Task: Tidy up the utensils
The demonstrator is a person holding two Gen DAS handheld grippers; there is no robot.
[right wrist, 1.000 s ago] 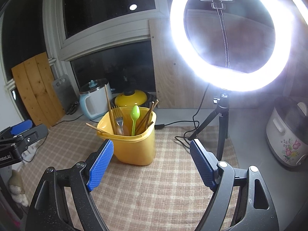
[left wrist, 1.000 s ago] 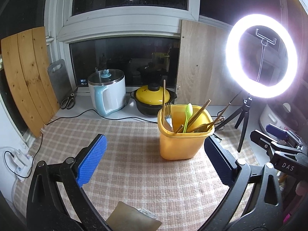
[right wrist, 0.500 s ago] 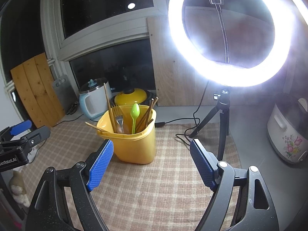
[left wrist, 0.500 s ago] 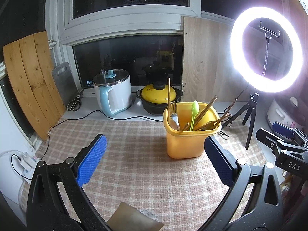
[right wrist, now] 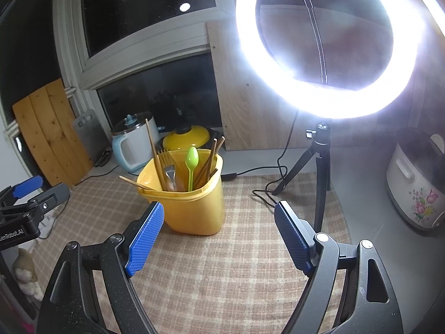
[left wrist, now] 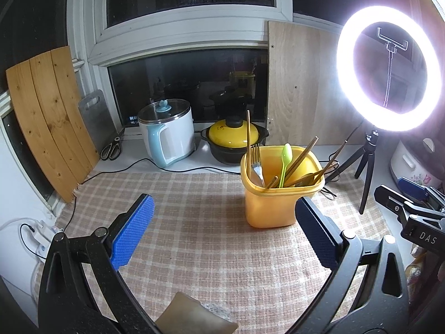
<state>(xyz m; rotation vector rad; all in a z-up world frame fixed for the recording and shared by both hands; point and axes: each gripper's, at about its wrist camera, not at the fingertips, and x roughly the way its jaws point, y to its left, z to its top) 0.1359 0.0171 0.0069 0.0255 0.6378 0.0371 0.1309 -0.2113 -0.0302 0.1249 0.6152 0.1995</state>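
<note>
One yellow tub (left wrist: 281, 203) bristling with chopsticks (left wrist: 301, 153), fork (left wrist: 257, 161), green spoon (left wrist: 286, 156)

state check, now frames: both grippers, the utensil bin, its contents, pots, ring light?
left gripper: open, empty
right gripper: open, empty
yellow bin: upright on the checked mat, holding utensils
green spoon: in bin, bowl end up
fork: in bin, tines up
chopsticks: in bin, leaning
electric pot: lid on
yellow-lidded pot: lid on
ring light: on
</note>
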